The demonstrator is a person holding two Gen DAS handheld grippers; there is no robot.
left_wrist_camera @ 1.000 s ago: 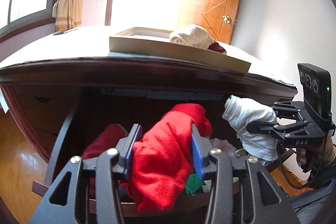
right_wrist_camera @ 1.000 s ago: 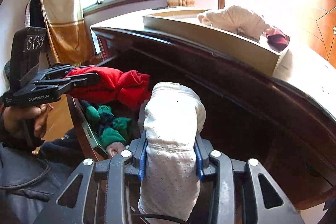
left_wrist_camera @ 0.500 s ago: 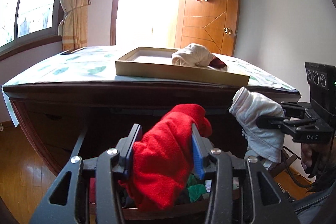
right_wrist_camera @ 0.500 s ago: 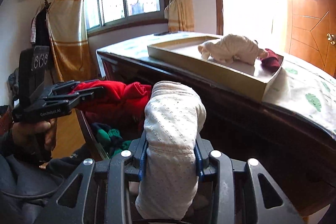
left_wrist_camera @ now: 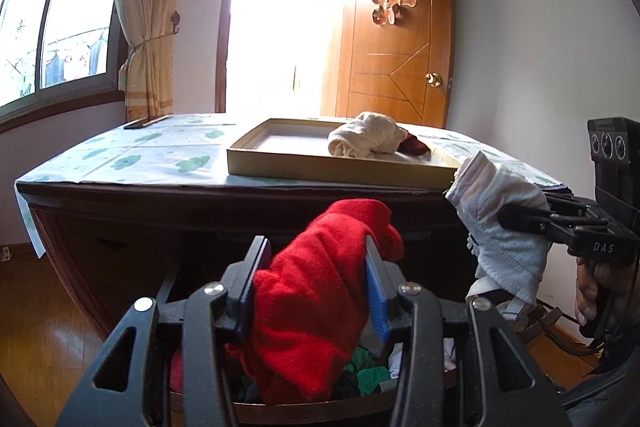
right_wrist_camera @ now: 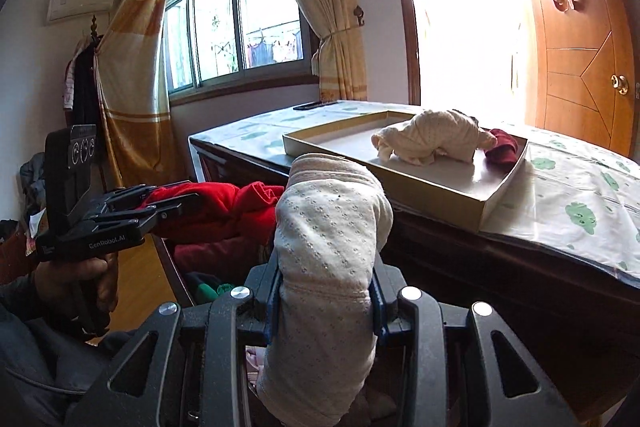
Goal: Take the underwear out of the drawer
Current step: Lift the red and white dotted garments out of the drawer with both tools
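My left gripper [left_wrist_camera: 316,269] is shut on red underwear [left_wrist_camera: 320,291] and holds it above the open drawer [left_wrist_camera: 320,403], just below the table edge. It also shows in the right wrist view [right_wrist_camera: 168,205] with the red underwear [right_wrist_camera: 224,207]. My right gripper [right_wrist_camera: 326,279] is shut on cream dotted underwear [right_wrist_camera: 328,255], lifted to tabletop height. In the left wrist view the right gripper [left_wrist_camera: 516,217] holds that white underwear [left_wrist_camera: 500,219] at the right. More clothes, green and white, lie in the drawer [left_wrist_camera: 368,375].
A shallow cardboard tray [left_wrist_camera: 340,171] sits on the dark wooden table's patterned cloth [left_wrist_camera: 152,155], holding a cream garment [left_wrist_camera: 364,141] and a dark red one [left_wrist_camera: 414,146]. A wooden door [left_wrist_camera: 400,47] and a curtained window [right_wrist_camera: 236,31] stand behind.
Both grippers have risen with their underwear from drawer level to about the height of the tabletop. The tray and tabletop now show from above the edge.
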